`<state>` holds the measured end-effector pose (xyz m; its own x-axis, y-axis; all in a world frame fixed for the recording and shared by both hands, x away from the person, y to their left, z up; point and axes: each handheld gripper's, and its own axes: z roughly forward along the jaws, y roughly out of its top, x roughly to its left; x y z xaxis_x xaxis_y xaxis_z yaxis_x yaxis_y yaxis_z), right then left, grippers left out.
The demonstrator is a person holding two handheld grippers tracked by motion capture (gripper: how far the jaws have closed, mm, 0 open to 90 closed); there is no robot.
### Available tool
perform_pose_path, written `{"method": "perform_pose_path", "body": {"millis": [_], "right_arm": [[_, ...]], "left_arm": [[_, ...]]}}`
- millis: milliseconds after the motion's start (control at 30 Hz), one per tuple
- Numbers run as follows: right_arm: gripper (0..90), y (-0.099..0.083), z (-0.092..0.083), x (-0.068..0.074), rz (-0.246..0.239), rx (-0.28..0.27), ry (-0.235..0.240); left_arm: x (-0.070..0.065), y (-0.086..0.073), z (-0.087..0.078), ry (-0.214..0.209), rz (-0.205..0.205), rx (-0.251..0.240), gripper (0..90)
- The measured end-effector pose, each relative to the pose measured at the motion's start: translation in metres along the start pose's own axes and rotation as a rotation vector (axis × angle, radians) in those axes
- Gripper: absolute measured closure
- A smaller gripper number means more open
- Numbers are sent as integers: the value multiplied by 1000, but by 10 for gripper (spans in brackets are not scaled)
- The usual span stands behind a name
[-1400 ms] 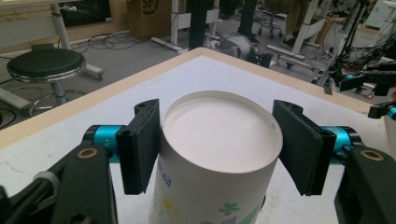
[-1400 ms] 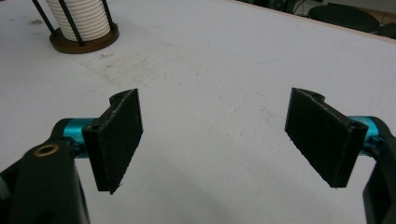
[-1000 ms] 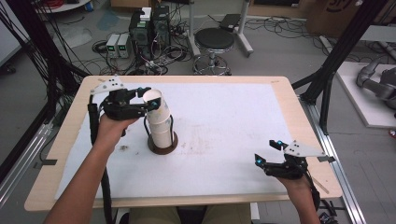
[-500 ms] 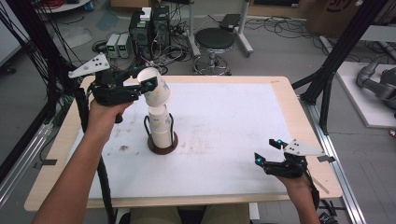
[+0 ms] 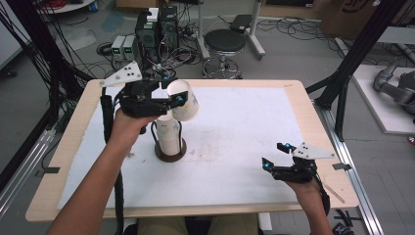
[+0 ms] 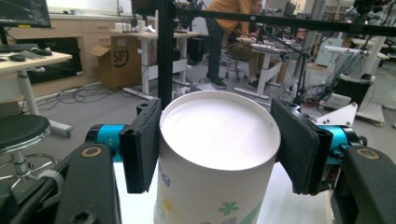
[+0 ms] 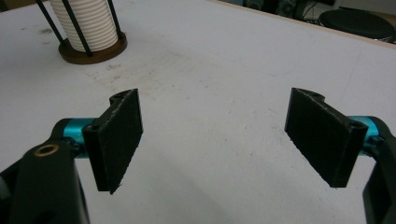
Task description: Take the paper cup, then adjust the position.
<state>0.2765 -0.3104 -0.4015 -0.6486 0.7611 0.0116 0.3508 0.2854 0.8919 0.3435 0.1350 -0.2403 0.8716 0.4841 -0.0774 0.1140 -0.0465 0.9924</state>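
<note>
While your left claw [image 5: 171,95] pinches a white paper cup [image 5: 185,100] by its sides, the cup hangs tilted in the air above the stack of cups [image 5: 170,137] in the round brown holder [image 5: 171,152], clear of the stack's top. From the left gripper view, both black pads [image 6: 141,144] press flat against the cup's wall just under its rim, with the printed side [image 6: 205,205] facing you. Your right claw [image 5: 278,155] rests low over the near right part of the counter [image 5: 235,117], well apart from the holder; its jaws are spread wide with nothing between them, just bare white surface [image 7: 210,121] below.
</note>
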Motion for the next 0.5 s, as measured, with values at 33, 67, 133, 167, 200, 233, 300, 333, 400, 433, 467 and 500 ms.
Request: {"method": "perform_pose_path", "body": {"millis": [33,67,133,167,200,233,300,333,400,433,467,500], "right_arm": [[195,0,1,0,-3,1,1],[195,0,1,0,-3,1,3],[195,1,1,1,-7,-3,10],[194,2,0,1,-10,-5,13],[194,3,0,2,-9,-7,16],[194,3,0,2,-9,-7,16],[195,4,0,3,-7,-15,23],[194,5,1,3,-2,-20,36],[194,6,1,5,0,-25,57],[194,6,1,5,0,-25,57],[194,8,2,8,-4,-25,70],[194,9,2,9,-4,-26,78]], "left_arm": [[-2,-4,3,-8,-7,2,364],[-3,-6,4,-9,-6,4,364],[-6,-10,7,-17,-4,10,364],[-8,-11,8,-20,0,14,364],[-9,-13,10,-27,2,15,364],[-9,-13,10,-27,2,15,364],[-11,-15,12,-38,6,19,364],[-13,-17,15,-48,8,21,364],[-15,-18,17,-55,9,23,364],[-16,-19,18,-59,10,27,364],[-19,-22,21,-66,17,35,364],[-19,-22,21,-66,17,35,364]]}}
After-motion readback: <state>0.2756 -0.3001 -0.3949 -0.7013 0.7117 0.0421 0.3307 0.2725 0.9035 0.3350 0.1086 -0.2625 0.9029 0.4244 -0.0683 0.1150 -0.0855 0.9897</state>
